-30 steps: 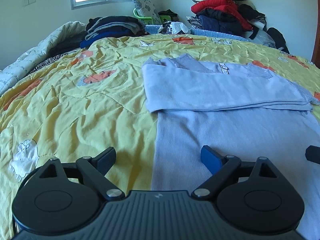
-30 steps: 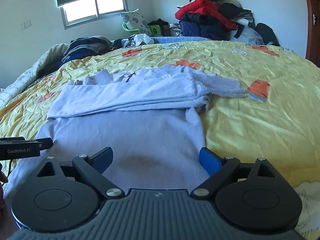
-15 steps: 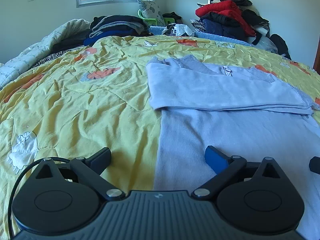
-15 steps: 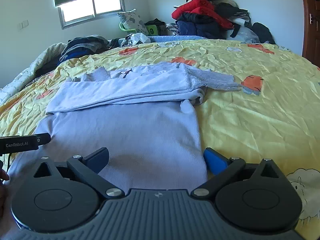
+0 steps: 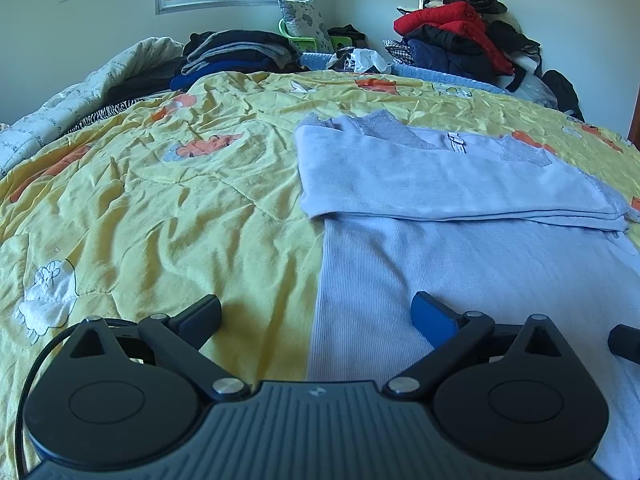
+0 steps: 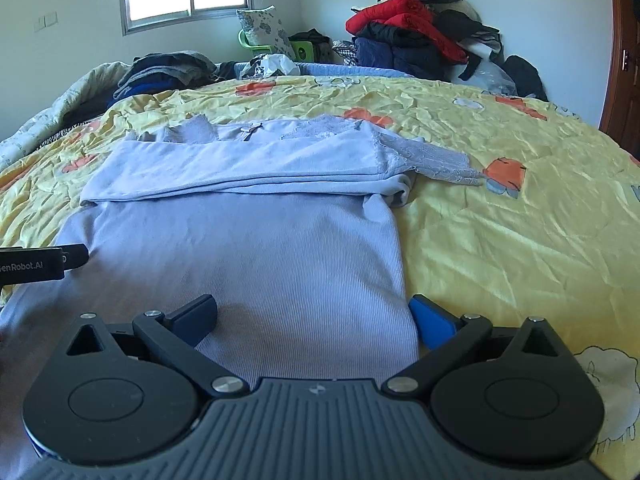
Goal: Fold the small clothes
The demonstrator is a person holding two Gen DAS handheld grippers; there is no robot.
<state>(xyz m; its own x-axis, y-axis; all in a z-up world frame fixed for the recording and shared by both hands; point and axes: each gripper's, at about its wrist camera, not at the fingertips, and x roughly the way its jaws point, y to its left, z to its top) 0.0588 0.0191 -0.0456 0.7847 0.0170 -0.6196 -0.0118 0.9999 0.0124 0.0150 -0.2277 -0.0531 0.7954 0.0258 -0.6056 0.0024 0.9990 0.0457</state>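
Observation:
A pale lilac long-sleeved top [image 5: 460, 264] lies flat on the yellow bedspread [image 5: 160, 208], both sleeves folded across its chest. It also shows in the right wrist view [image 6: 260, 248]. My left gripper [image 5: 316, 316] is open and empty, low over the garment's near left edge. My right gripper [image 6: 314, 316] is open and empty, low over the near right edge, one finger on each side of it. The left gripper's tip [image 6: 60, 260] shows at the left of the right wrist view.
Folded dark clothes [image 5: 240, 56] are stacked at the bed's far left. A heap of red and dark jackets [image 5: 460, 36] is piled in the far right corner. A rolled quilt [image 5: 80, 92] lines the left side.
Both grippers have come down and closer to the bed at the garment's near hem edges. The top has not moved.

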